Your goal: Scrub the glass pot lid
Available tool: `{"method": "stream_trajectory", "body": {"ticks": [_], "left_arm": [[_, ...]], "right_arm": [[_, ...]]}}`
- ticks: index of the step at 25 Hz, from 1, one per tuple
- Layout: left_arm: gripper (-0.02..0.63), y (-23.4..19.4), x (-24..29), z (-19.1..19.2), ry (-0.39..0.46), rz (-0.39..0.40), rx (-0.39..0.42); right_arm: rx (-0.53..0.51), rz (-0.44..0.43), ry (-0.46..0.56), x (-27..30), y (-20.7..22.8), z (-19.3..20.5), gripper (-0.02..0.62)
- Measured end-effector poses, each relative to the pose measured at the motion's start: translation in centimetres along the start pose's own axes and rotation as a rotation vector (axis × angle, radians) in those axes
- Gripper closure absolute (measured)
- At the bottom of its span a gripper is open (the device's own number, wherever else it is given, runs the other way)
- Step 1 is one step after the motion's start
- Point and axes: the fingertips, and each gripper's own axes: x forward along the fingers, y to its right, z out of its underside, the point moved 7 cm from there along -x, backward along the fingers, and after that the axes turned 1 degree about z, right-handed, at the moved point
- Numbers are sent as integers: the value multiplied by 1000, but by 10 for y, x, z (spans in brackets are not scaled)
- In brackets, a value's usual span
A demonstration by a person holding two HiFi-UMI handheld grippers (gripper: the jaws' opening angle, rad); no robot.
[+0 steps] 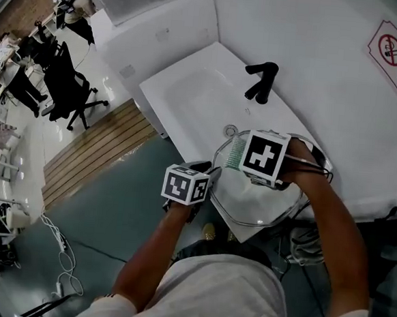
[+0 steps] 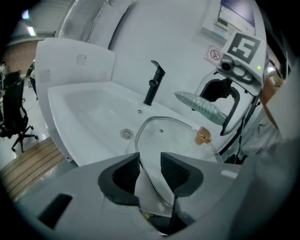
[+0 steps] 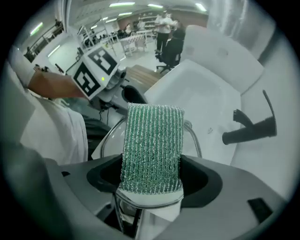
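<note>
The glass pot lid [image 1: 253, 201] with a steel rim is held out level over the near corner of the white sink [image 1: 190, 92]. My left gripper [image 1: 209, 181] is shut on its near rim; in the left gripper view the rim [image 2: 140, 161] runs between the dark pads [image 2: 123, 174]. The lid's copper-coloured knob [image 2: 203, 136] points up. My right gripper [image 1: 245, 158] is shut on a green scrub sponge [image 1: 234, 152], which sticks out from the jaws [image 3: 152, 145] over the far side of the lid [image 3: 108, 136]. I cannot tell whether the sponge [image 2: 199, 104] touches the glass.
A black faucet [image 1: 262, 81] stands at the back of the sink, beyond the lid. The basin has a drain [image 2: 126, 133]. Below the lid lies grey floor with wooden decking [image 1: 97, 146] to the left; office chairs [image 1: 67, 86] stand farther off.
</note>
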Motion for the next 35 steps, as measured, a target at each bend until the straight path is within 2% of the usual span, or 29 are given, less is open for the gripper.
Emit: {"method": "stream_trajectory", "body": {"ticks": [4,7,11,15,18,24,31,35], "left_arm": [[456,1,-1,0,17,11,-8],[457,0,-2,1,24,17,-12],[456,-1,-2,1,25,17,-13],[456,-1,-2,1,21,12,-13],[456,-1,-2,1,19,9,-13],[456,-1,-2,1,17,4,-13],[456,1,-2,0,14,1,-12],[457,1,-2,0,9,2,-14]], "right_arm": [[-117,25,-165,18,-16,-12,247],[-160,40,-231,28,-27,-15,247],[-185,62,-250,39,-37,-15,247],[-151,95,-181,36,-37,-7,247],[-84,112,-97,27,-33,6,247],[129,87,103,9,-21,50,247],[407,12,278,10,-6,111,247],[539,-20,334,24,-1,141,247]]}}
